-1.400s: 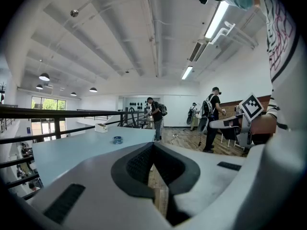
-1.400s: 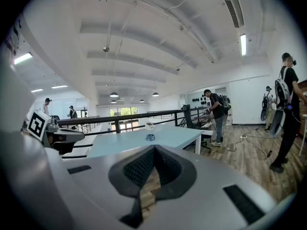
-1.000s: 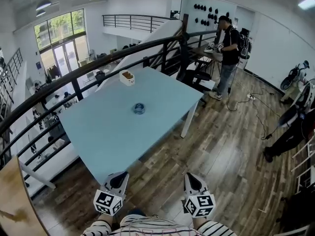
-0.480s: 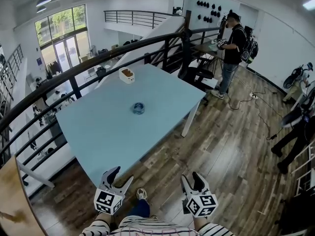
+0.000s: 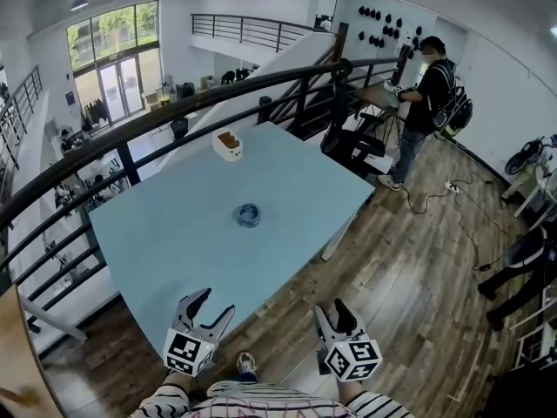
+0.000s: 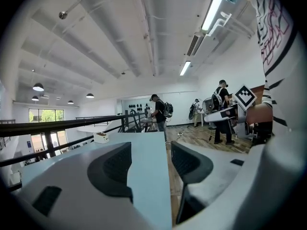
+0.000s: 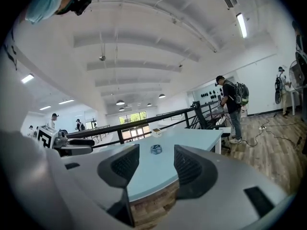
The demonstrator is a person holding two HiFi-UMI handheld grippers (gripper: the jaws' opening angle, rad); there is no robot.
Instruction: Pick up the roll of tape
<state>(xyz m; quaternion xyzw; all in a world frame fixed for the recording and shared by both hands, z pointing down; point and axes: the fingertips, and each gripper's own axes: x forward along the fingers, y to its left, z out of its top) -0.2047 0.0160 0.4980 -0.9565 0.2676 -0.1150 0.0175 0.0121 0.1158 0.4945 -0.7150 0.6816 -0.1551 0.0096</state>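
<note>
The roll of tape is a small blue ring lying flat near the middle of the light-blue table. In the right gripper view the roll of tape shows far ahead between the jaws. My left gripper hovers at the table's near corner, open and empty. My right gripper is over the wooden floor just right of that corner, also open and empty. In the left gripper view the left gripper stands over the table edge.
A small white box sits at the table's far edge. A dark railing runs behind the table. A person with a backpack stands at another desk at the back right. Cables lie on the wooden floor.
Both grippers went from shut to open. The person has stepped forward, so both grippers are nearer the table's near corner and the table looks larger.
</note>
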